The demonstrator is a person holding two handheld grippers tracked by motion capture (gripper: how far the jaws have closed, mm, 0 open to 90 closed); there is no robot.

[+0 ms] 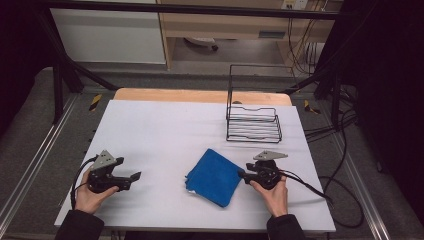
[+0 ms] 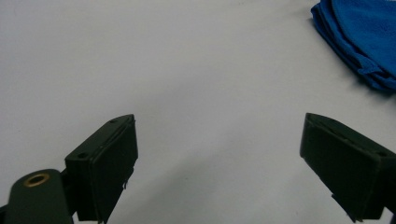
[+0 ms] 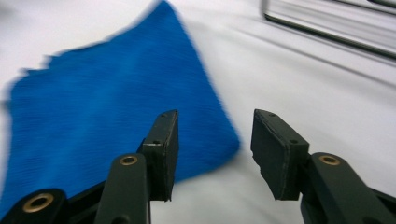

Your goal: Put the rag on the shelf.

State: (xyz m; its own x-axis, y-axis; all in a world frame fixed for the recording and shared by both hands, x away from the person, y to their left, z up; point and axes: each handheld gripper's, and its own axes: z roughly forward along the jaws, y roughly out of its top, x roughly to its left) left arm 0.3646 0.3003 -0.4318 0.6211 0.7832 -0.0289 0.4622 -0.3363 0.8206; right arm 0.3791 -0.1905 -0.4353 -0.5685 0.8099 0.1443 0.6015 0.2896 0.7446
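Observation:
A folded blue cloth lies flat on the white table, a little right of centre near the front. My right gripper sits at the cloth's right edge, held low by a hand. In the right gripper view its jaws stand partly apart with bare table between them, and the blue cloth lies just ahead and to the left of the right gripper. My left gripper rests at the front left, well apart from the cloth. Its jaws are wide open over empty table, left gripper, with the blue cloth in the far corner.
A black wire rack with a tall back frame stands at the back right of the table; its bars show ahead of the right gripper. Cables trail off the right side. A wooden board edge runs along the back.

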